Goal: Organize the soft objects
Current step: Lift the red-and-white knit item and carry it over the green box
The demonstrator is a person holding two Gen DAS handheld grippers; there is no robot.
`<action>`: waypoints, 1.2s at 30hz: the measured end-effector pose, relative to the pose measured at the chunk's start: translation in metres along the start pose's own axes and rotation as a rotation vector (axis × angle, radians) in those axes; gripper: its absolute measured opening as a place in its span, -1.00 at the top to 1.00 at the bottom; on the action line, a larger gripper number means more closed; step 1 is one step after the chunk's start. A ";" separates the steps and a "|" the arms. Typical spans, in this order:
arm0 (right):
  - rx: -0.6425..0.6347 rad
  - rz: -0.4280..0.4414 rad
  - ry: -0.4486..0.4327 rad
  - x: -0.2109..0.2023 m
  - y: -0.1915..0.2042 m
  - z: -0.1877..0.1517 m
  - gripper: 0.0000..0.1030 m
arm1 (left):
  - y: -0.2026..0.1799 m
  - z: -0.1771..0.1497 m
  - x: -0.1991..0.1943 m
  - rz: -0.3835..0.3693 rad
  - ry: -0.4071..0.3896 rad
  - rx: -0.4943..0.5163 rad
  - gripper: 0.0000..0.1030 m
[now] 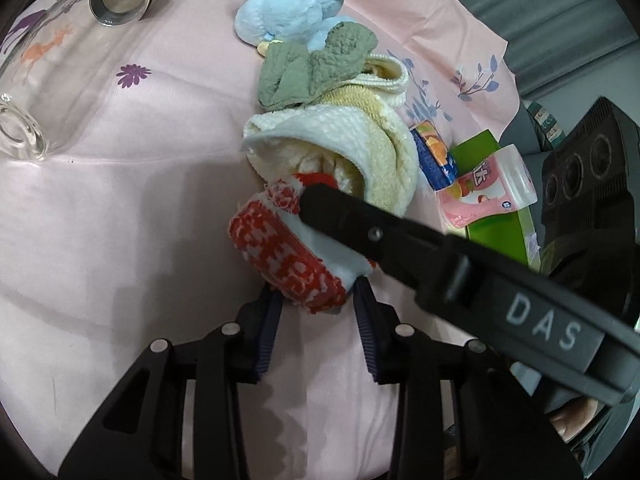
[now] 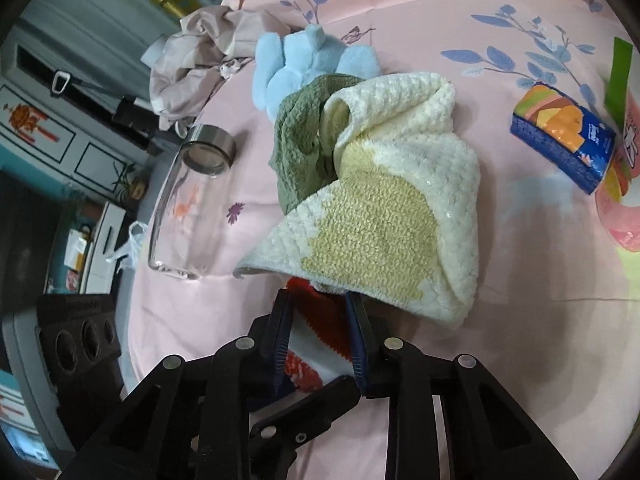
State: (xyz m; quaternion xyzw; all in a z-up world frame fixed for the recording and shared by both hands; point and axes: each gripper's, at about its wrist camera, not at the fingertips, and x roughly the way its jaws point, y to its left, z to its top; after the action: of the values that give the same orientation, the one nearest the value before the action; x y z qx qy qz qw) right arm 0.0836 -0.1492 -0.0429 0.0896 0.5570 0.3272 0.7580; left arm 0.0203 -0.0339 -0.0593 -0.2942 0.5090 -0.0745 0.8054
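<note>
The red-and-white knitted sock (image 1: 288, 252) lies on the pink bedsheet (image 1: 120, 208), just in front of the cream-and-yellow towel (image 1: 352, 152), with its far end tucked under the towel's front edge. Both grippers work on it. The left gripper (image 1: 316, 296) has its jaws clamped on the near end of the sock, the ribbed pads pressing its sides. The right gripper (image 2: 320, 320) comes in from the side and, in its own view, has its jaws closed on the red part right at the towel's lower edge.

The step in hand looks like taking the sock by both ends so it can be drawn out from the towel and straightened or folded. To do that well, both grips should bite into the knit itself, not the towel's hem; the right jaws sit very close to that hem, so a check that no cream cloth is caught would be wise. Pulling toward the near side, away from the towel, should free the sock without dragging the pile.

Behind the towel sit a green cloth (image 1: 316, 64) and a blue plush toy (image 1: 288, 4). A glass bottle (image 1: 60, 60) lies well to the towel's left; the snack packets (image 1: 436, 156) to its right are best left alone.
</note>
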 end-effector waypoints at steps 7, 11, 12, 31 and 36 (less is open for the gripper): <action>0.016 0.043 0.013 0.004 -0.011 -0.001 0.44 | -0.001 -0.001 0.002 -0.004 -0.039 0.004 0.32; -0.025 0.044 -0.004 0.001 -0.005 -0.003 0.44 | -0.001 -0.002 -0.003 -0.018 -0.056 -0.025 0.39; -0.026 0.045 -0.008 0.000 -0.003 -0.003 0.44 | -0.004 -0.003 -0.005 -0.008 -0.063 -0.010 0.39; -0.242 0.015 -0.288 -0.065 0.050 -0.014 0.44 | -0.042 -0.010 -0.054 0.041 -0.337 0.233 0.39; -0.253 0.015 -0.311 -0.071 0.052 -0.016 0.44 | -0.045 -0.013 -0.059 0.032 -0.360 0.256 0.39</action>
State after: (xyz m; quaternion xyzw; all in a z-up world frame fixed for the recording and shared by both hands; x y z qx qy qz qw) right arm 0.0371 -0.1550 0.0327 0.0473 0.3870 0.3826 0.8376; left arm -0.0104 -0.0504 0.0072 -0.1901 0.3480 -0.0720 0.9152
